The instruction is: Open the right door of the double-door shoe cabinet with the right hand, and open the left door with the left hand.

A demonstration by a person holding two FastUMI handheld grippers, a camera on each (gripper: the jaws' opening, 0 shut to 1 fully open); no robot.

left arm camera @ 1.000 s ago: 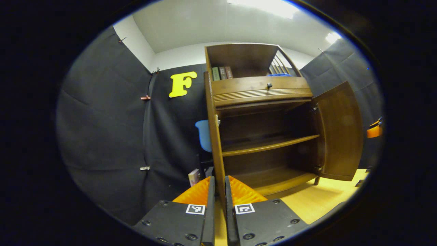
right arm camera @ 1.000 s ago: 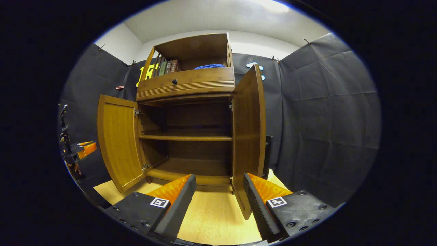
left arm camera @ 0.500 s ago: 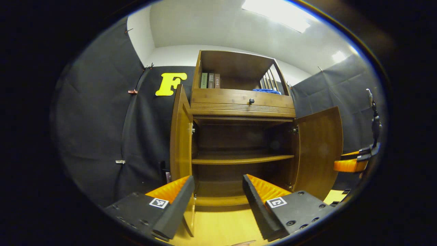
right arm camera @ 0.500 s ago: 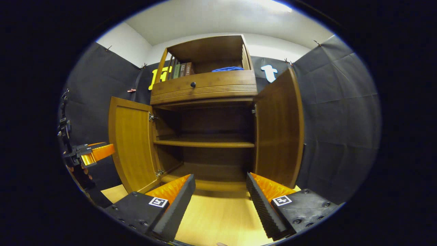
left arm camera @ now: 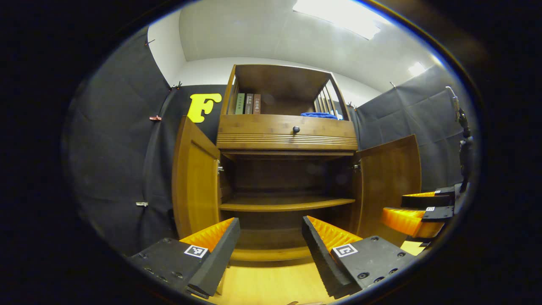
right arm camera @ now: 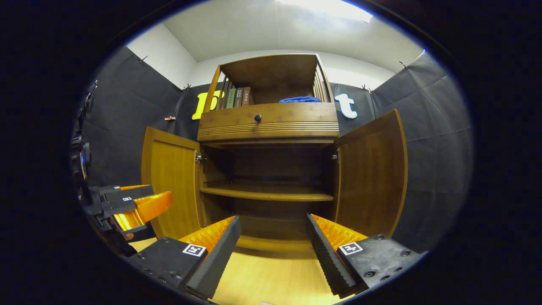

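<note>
The wooden shoe cabinet (left arm camera: 288,135) (right arm camera: 271,127) stands ahead with both doors swung wide. Its left door (left arm camera: 192,182) (right arm camera: 171,178) and right door (left arm camera: 391,182) (right arm camera: 372,169) hang outward, showing an inner shelf (left arm camera: 288,205) (right arm camera: 266,192). My left gripper (left arm camera: 271,250) is open in front of the cabinet's middle, holding nothing; it also appears at the left edge of the right gripper view (right arm camera: 131,207). My right gripper (right arm camera: 273,250) is open too, back from the cabinet and apart from both doors; it appears at the right edge of the left gripper view (left arm camera: 417,212).
A drawer with a dark knob (left arm camera: 296,129) (right arm camera: 258,118) sits above the doors. The top shelf holds books (left arm camera: 247,103) (right arm camera: 238,97) and a blue cloth (left arm camera: 318,115) (right arm camera: 300,100). Light wooden floor (left arm camera: 271,284) (right arm camera: 271,279) lies below. Black cloth walls (left arm camera: 118,161) (right arm camera: 436,161) close in both sides.
My left gripper let go of the left door's edge, opened and drew back to face the cabinet. The right gripper moved back and left from the right door. Both doors now stand wider.
</note>
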